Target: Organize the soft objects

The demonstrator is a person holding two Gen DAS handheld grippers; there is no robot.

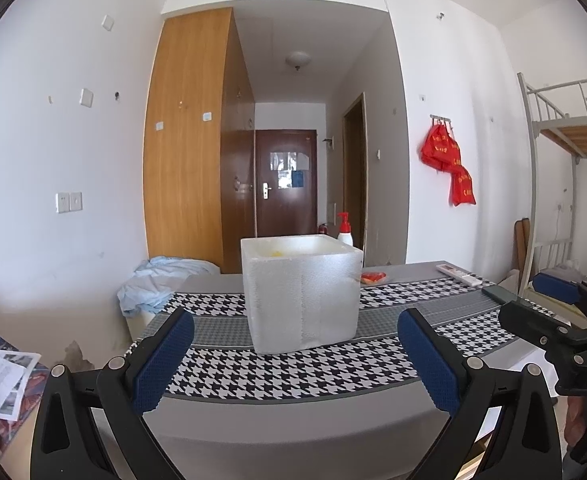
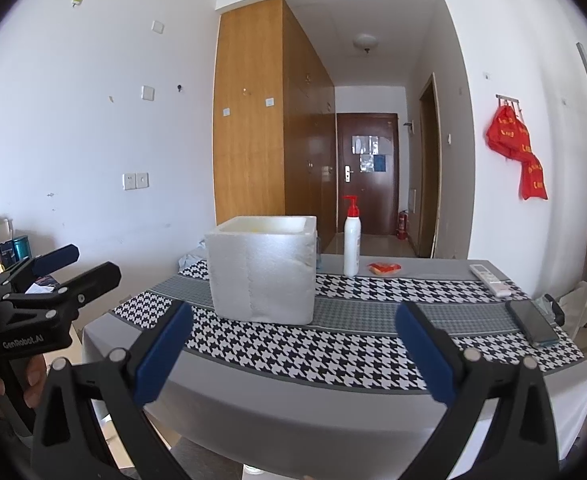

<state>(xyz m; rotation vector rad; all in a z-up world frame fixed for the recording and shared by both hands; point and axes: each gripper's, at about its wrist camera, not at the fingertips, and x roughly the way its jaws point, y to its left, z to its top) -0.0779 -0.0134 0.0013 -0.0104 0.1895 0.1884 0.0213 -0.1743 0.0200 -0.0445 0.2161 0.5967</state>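
Observation:
A white foam box [image 1: 301, 296] stands on the table's houndstooth cloth [image 1: 277, 372]; something yellow [image 1: 274, 254] shows inside it. A small red and orange soft item [image 1: 373, 278] lies behind the box to the right, also seen past the foam box [image 2: 263, 276] as the red item [image 2: 384, 268]. My left gripper [image 1: 295, 356] is open and empty, short of the box at the table's near edge. My right gripper [image 2: 293, 350] is open and empty too, above the cloth [image 2: 333, 356] near the front edge. Each gripper shows in the other's view: the right one [image 1: 553, 312], the left one [image 2: 73, 268].
A white pump bottle with a red top [image 2: 351, 246] stands behind the box. A remote [image 2: 491, 278] and a dark phone [image 2: 531, 322] lie at the table's right end. Pale blue cloth [image 1: 161, 280] is heaped left of the table. A bunk bed frame [image 1: 549, 168] rises on the right.

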